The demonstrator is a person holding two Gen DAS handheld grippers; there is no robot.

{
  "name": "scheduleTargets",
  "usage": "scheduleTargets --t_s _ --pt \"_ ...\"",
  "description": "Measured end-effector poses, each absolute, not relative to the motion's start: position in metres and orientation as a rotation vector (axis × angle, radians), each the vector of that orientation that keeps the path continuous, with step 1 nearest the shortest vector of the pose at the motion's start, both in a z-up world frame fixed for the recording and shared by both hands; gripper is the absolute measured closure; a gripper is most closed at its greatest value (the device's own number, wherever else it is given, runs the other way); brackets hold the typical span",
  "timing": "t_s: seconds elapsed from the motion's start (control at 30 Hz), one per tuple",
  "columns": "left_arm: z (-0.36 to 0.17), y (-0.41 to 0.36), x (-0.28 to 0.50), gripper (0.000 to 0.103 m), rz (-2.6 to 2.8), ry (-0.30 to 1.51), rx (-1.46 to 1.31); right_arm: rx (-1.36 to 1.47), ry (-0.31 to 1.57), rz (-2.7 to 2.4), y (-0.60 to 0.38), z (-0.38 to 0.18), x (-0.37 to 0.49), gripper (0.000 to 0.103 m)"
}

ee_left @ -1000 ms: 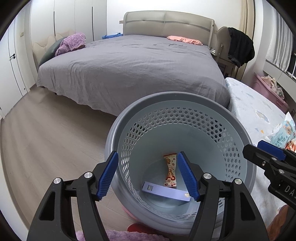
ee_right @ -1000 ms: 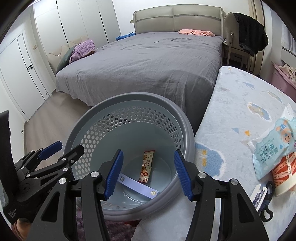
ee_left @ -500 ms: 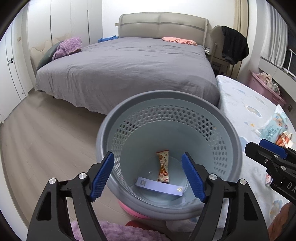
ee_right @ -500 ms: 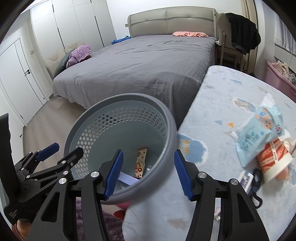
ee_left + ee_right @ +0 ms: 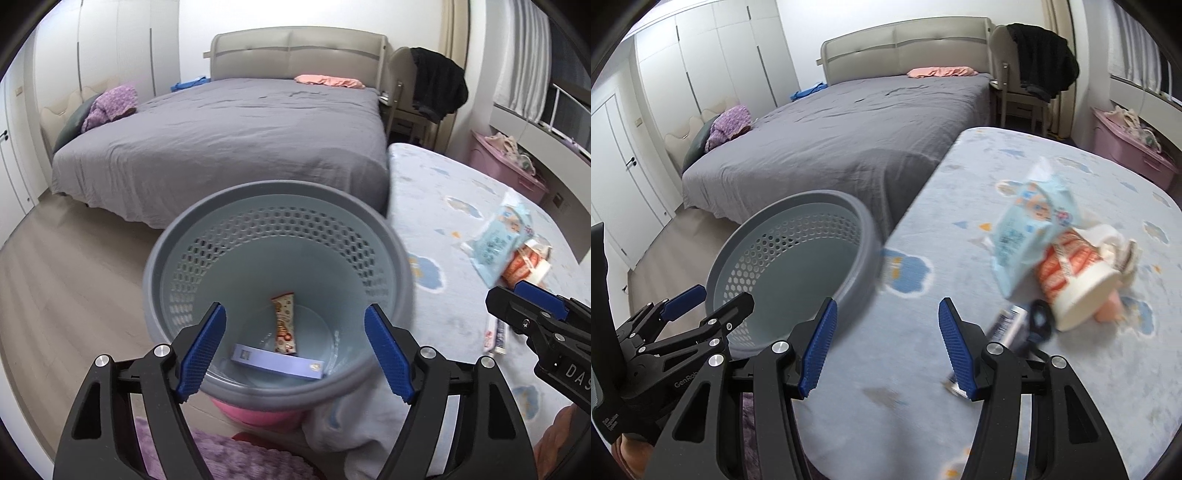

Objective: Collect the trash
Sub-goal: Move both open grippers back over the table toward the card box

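A grey perforated bin (image 5: pixel 207 236) (image 5: pixel 864 229) stands beside a small bed with a pale blue patterned sheet (image 5: pixel 997 177). Inside the bin lie a snack wrapper (image 5: pixel 284 323) and a purple box (image 5: pixel 277 363). My left gripper (image 5: pixel 295 354) is open and empty above the bin's near rim. My right gripper (image 5: pixel 886 347) is open and empty over the sheet. On the sheet lie a blue wipes packet (image 5: pixel 1030 225) (image 5: pixel 498 240), an orange paper cup (image 5: pixel 1075 280) on its side, and a blurred tube (image 5: pixel 1004 325) with a dark object beside it.
A large grey bed (image 5: pixel 229 136) fills the background. A chair with a black jacket (image 5: pixel 1041 59) stands by it, and a pink box (image 5: pixel 1134 155) by the window. A purple rug (image 5: pixel 221 458) lies below the bin. White wardrobes (image 5: pixel 701 66) line the left wall.
My right gripper has swung right, from over the bin to over the small bed's sheet, closer to the packet and cup. My left gripper has pulled back a little from the bin.
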State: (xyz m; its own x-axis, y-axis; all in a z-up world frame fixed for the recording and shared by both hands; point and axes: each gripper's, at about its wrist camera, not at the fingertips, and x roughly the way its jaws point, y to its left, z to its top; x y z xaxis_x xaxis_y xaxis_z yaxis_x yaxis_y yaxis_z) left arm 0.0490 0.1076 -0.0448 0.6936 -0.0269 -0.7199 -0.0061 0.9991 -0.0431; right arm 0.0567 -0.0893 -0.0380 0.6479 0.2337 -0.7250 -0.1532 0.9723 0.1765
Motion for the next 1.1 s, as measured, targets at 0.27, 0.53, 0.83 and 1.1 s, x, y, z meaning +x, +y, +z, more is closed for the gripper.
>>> scheduleTargets --t_s 0.27,0.53,0.83,1.1 --pt "-0.042 0.070 0.039 0.027 -0.071 0.815 -0.016 0.132 0.836 0.161 -0.133 -0.039 0.033 0.048" --pt "-0.039 0.033 0.033 0.025 -0.110 0.821 0.019 0.155 0.847 0.100 -0.179 -0.045 0.015 0.048" --pt "-0.050 -0.017 0.031 0.025 -0.173 0.858 0.070 0.165 0.864 0.045 -0.224 -0.055 0.004 0.048" --pt "-0.068 -0.052 0.042 0.024 -0.215 0.898 0.100 0.209 0.882 0.030 -0.252 -0.070 -0.001 0.047"
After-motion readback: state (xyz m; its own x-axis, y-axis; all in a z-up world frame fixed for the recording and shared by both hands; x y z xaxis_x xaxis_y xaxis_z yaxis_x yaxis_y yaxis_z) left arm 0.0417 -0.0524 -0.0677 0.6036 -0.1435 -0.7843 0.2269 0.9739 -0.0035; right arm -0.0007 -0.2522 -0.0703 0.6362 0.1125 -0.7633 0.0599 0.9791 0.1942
